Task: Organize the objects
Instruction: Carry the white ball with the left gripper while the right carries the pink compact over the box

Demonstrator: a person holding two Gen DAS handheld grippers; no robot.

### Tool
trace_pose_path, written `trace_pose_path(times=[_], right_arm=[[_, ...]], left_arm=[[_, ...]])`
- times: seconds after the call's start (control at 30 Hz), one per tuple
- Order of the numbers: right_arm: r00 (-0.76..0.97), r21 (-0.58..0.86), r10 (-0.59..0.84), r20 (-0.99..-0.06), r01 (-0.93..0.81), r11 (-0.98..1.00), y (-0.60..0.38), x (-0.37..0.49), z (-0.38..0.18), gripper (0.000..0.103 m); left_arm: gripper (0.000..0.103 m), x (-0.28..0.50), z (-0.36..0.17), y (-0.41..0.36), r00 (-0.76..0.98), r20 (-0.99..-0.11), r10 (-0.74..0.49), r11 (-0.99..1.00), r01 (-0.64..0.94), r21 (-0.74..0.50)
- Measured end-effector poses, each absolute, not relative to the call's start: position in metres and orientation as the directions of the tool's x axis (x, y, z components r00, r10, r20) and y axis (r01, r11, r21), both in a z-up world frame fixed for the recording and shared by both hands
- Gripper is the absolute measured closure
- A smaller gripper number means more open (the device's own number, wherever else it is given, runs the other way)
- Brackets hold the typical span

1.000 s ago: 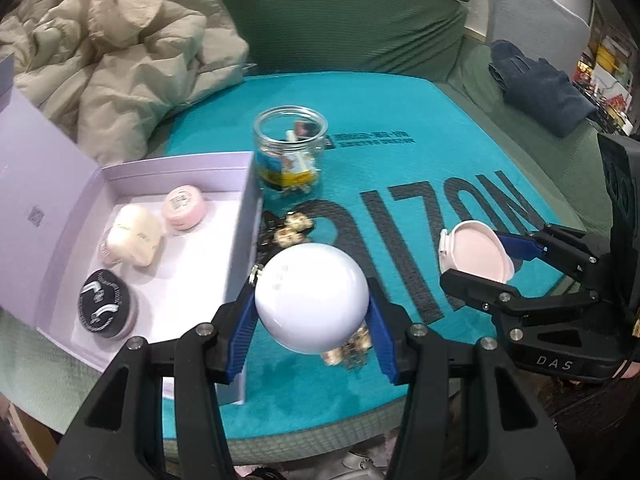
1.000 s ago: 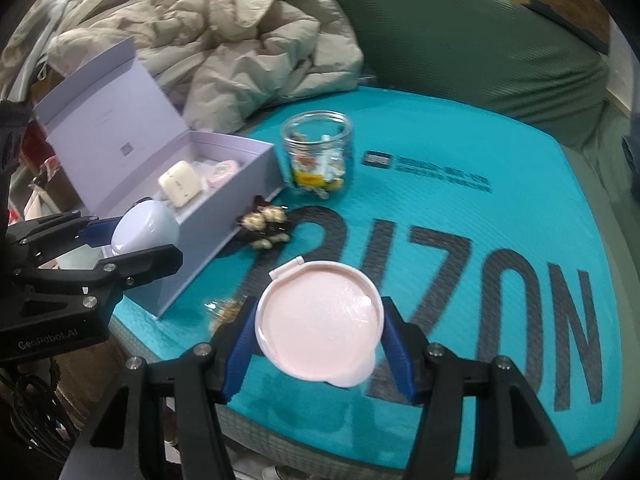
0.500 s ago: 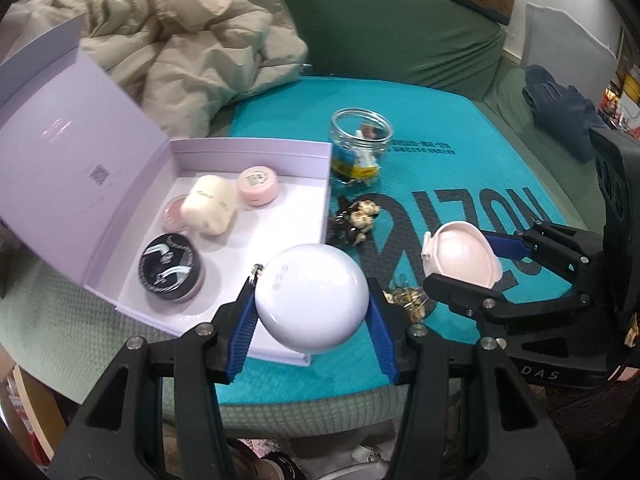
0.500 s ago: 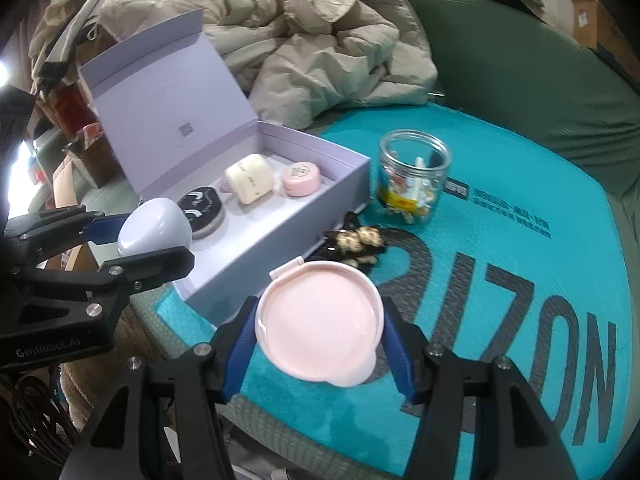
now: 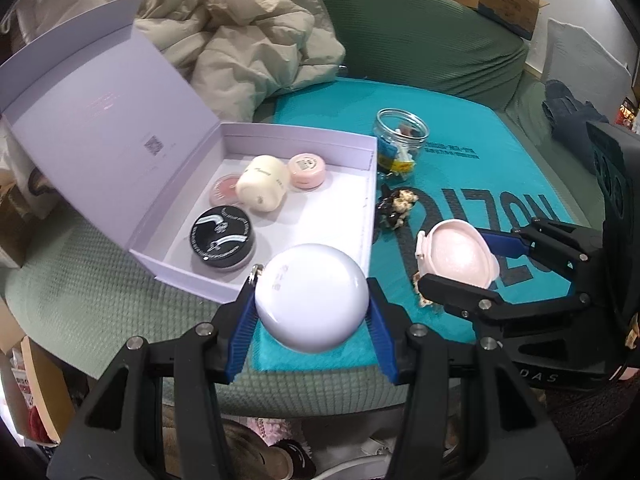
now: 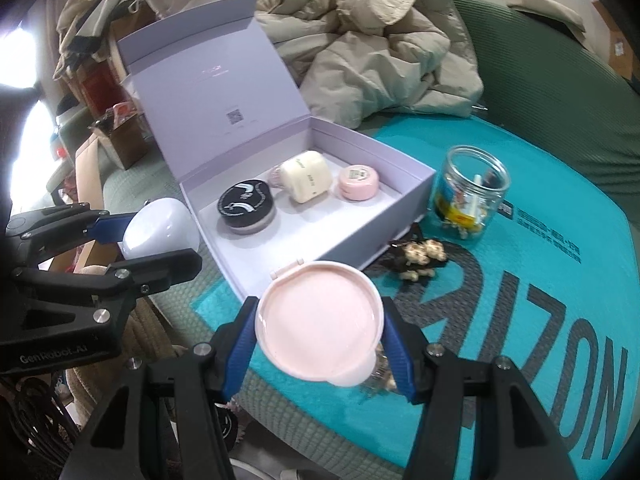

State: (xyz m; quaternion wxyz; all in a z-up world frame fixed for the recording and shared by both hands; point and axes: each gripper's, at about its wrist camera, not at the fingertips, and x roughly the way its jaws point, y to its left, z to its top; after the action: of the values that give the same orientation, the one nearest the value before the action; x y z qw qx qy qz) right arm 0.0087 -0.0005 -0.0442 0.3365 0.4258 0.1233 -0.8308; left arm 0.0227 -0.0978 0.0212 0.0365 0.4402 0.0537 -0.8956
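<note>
Already four cosmetics sit in the lilac box [image 5: 372,184], while the left gripper [image 5: 311,312] clamps a white case [image 5: 312,300] at its 6 o'clock edge, the right gripper [image 6: 320,332] grips a pink compact [image 6: 320,324], and clips [image 5: 396,208] lie at 3 o'clock.

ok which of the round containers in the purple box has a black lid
The black-lidded jar, at the box's end nearest the left claw. It carries white markings; the other containers are pink or cream.
</note>
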Motion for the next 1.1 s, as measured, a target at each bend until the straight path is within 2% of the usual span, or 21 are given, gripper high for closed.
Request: trace_pose_path(times=[0.43, 1.1], right_arm=[[-0.384, 0.071, -0.456, -0.803, 0.698, -0.713, -0.026, 0.006, -0.047, 0.043], [-0.352, 0.076, -0.456, -0.817, 0.719, -0.691, -0.061, -0.047, -0.058, 0.043]], left_arm=[[0.054, 0.031, 0.02, -0.123, -0.607, -0.794, -0.036, -0.984, 0.159, -0.077], [0.054, -0.018, 0.003, -0.157, -0.595, -0.803, -0.027, -0.977, 0.185, -0.104]])
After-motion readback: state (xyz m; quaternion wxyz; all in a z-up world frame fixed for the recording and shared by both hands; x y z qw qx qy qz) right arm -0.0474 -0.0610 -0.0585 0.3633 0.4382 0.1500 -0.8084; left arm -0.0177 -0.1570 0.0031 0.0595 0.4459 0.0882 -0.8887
